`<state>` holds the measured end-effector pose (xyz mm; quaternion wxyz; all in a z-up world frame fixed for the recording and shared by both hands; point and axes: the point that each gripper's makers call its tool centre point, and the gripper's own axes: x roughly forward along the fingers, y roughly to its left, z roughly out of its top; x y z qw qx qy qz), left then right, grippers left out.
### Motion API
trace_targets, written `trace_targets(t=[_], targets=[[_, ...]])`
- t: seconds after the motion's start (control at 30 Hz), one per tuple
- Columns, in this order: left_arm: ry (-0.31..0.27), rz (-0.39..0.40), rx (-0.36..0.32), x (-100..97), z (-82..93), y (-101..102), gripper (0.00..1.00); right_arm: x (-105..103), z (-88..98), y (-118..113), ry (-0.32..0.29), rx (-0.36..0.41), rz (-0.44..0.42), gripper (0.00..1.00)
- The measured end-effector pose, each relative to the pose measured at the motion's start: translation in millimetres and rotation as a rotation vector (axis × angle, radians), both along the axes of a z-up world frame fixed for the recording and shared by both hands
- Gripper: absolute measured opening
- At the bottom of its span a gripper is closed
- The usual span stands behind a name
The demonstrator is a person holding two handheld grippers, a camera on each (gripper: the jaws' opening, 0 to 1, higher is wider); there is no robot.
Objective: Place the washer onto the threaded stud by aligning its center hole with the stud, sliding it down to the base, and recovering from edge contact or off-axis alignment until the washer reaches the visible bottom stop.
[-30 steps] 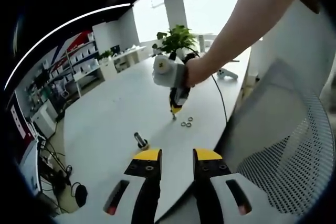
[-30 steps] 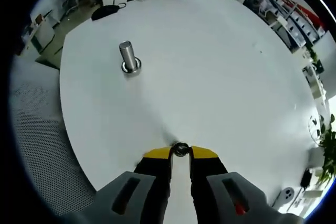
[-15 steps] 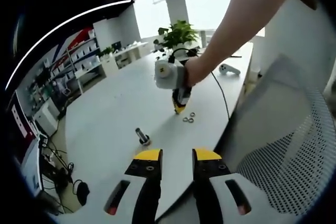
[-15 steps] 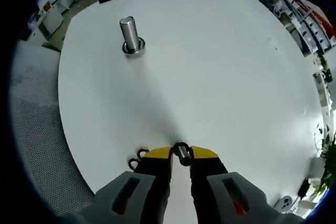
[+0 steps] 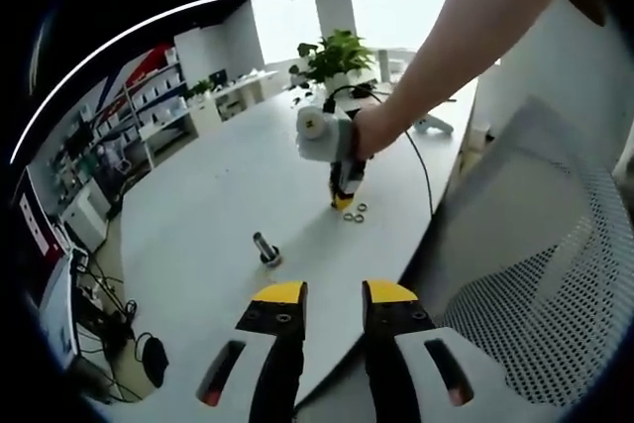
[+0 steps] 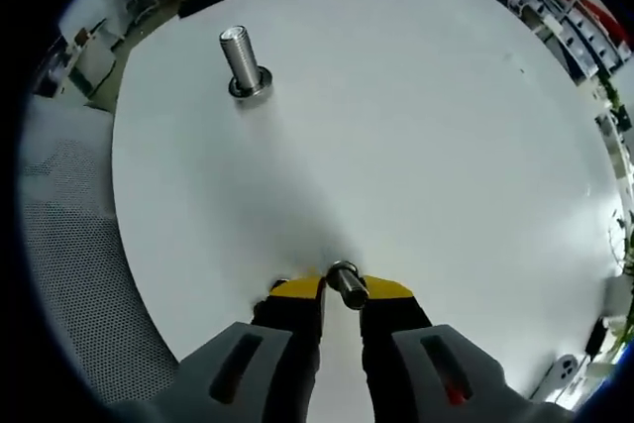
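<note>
One washer [image 6: 342,279] is being gripped by the right tool [image 6: 342,289], angled downward well apart from the stud [image 6: 241,61]; the left tool [image 5: 332,292] is being held open.

Bare table [image 6: 416,116] surrounds the stud [image 6: 241,64] (upright, alone).

1. Right tongs [image 6: 341,291] rising from the bottom edge, yellow-tipped jaws nearly together, pinching a small metal washer [image 6: 343,279] at the tips.
2. Threaded stud [image 6: 239,59] upright on its round base, on the white counter [image 6: 416,126], well apart from the tongs, up and left of them.
3. Grey mesh chair back [image 6: 69,245] beyond the counter's rim, below and left of the stud.
4. Desks and dark cables past the rim, above the stud; details too small to tell.
</note>
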<state>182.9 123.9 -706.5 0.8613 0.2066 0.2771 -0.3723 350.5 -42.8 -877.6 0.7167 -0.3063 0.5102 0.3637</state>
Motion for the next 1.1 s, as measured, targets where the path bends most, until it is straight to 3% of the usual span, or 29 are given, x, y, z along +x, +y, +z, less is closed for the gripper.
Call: trace_targets(t=[0.4, 0.7, 0.8, 0.83, 0.9, 1.1], targets=[[-0.005, -0.006, 0.006, -0.1, 0.2, -1, 0.20, -23, 7.4, -6, 0.016, 0.026, 0.000, 0.21], [-0.019, -0.005, 0.006, 0.6, 3.0, 0, 0.20, -46, 4.8, -16, 0.021, -0.012, 0.066, 0.23], [-0.012, -0.003, 0.007, 0.4, 1.4, 0, 0.20, -54, -3.1, -25, 0.026, -0.071, 0.105, 0.23], [-0.011, -0.006, 0.012, -0.1, 0.6, 0, 0.20, -51, -0.4, -12, 0.016, 0.029, 0.072, 0.21], [-0.012, -0.010, 0.012, -0.4, 0.8, -1, 0.20, -52, 0.1, -21, 0.073, 0.021, -0.048, 0.21], [-0.010, -0.012, 0.008, -0.6, 0.7, -2, 0.20, -51, -1.9, -18, 0.078, -0.034, 0.028, 0.22]])
